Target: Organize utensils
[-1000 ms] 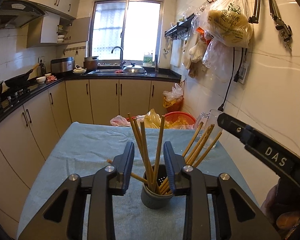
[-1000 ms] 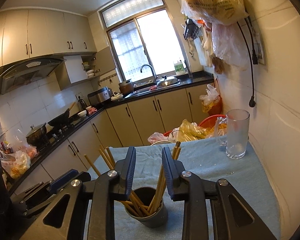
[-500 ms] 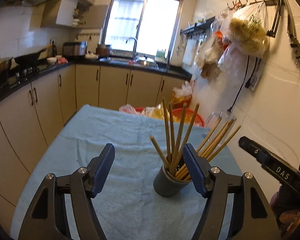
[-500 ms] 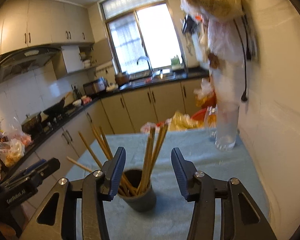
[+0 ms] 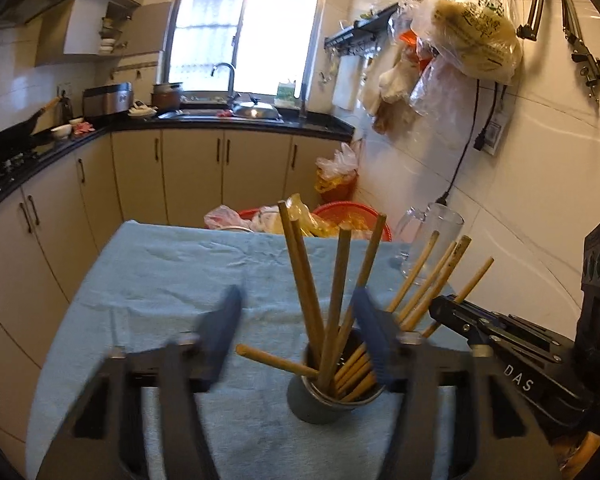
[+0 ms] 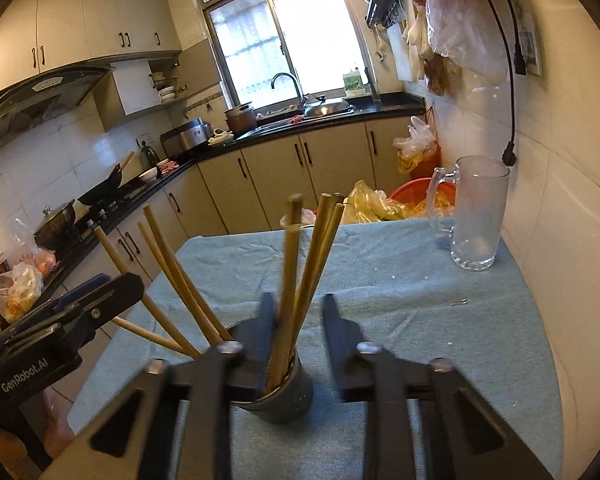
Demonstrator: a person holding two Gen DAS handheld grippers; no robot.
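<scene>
**Both grippers spread around the chopstick cup**

The left gripper (image 5: pixel 296 328) has its fingers (image 5: pixel 220 332) spread wide and holds nothing; a second ago they were pinched close in front of the cup, and half a second ago even wider than now. The right gripper (image 6: pixel 296 328) has also opened from its earlier near-closed stance to a moderate gap, though narrower than half a second back. Its left finger (image 6: pixel 260 344) sits against or just in front of the chopsticks; motion blur makes contact hard to judge.

One grey cup (image 5: pixel 324 396) stands on the blue cloth (image 5: pixel 160 272), close in front of both grippers, in the same spot as before. It holds a bundle of wooden chopsticks (image 5: pixel 300 272), roughly ten: four or so lean upright, four fan toward the wall, and one lies low, poking out over the cup's rim on the side away from the wall.

One clear glass mug (image 6: pixel 476 216) stands beyond the cup, near the cloth's far corner by the tiled wall. Behind the far edge of the cloth sit a red basket (image 5: pixel 352 216) and plastic bags. The right gripper's body juts in beside the cup in the left view, crossing the lower ends of the fanned chopsticks.
</scene>
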